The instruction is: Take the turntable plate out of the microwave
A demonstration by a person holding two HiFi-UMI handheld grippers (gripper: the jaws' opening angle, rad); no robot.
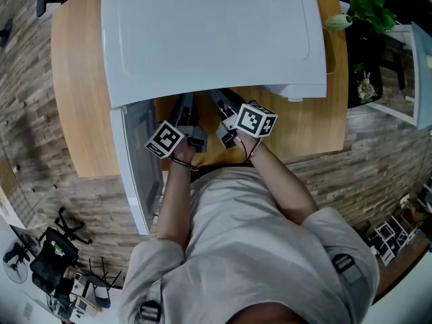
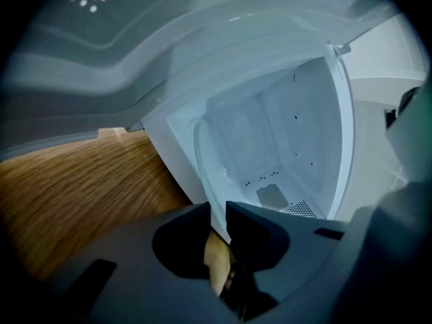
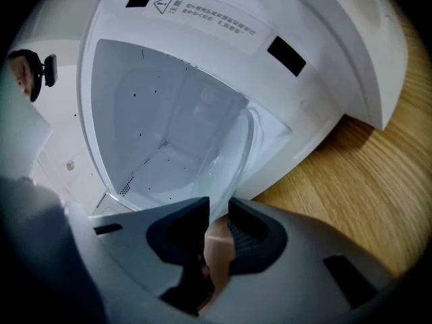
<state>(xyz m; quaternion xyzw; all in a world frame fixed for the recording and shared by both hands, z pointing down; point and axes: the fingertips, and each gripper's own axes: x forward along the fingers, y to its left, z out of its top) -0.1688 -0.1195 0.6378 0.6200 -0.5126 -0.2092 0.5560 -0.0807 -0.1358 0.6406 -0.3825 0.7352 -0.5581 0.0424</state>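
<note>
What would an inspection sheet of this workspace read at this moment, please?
Surface: wooden table, bare wood showing around the microwave.
Job's things: microwave door open; clear turntable plate at the cavity's mouth, its rim running between both grippers' jaws.
Clutter: nothing seen.
Grippers: left gripper and right gripper each closed on the plate's rim.
Cables: thin dark cord looped at the left wrist.
Surroundings: potted plant, office chair, patterned floor.
</note>
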